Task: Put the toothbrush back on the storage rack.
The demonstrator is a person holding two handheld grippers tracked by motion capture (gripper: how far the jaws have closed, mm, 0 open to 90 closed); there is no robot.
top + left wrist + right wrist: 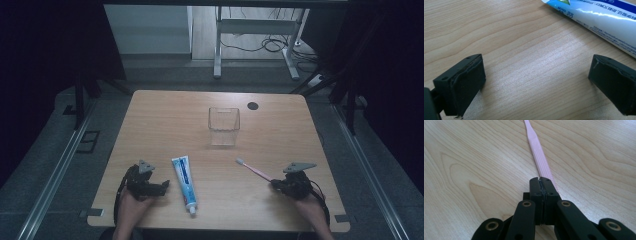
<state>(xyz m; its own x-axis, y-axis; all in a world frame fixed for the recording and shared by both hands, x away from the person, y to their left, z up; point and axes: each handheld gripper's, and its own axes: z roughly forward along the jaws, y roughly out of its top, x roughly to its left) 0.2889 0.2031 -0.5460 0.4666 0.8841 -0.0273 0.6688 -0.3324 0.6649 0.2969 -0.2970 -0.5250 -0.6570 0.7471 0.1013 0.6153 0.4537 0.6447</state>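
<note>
wooden table (160, 130): left gripper (536, 82) spread beside toothpaste (604, 22); right gripper (541, 185) pressed together over toothbrush (539, 157)

On the worktop (150, 120) I count one toothpaste tube (184, 181), one pink toothbrush (254, 170) and one clear plastic cup (224, 126). There is also one dark round hole (253, 105) in the wood near the far edge. Two grippers are here, the left gripper (162, 186) and the right gripper (274, 184), one for each hand
</note>
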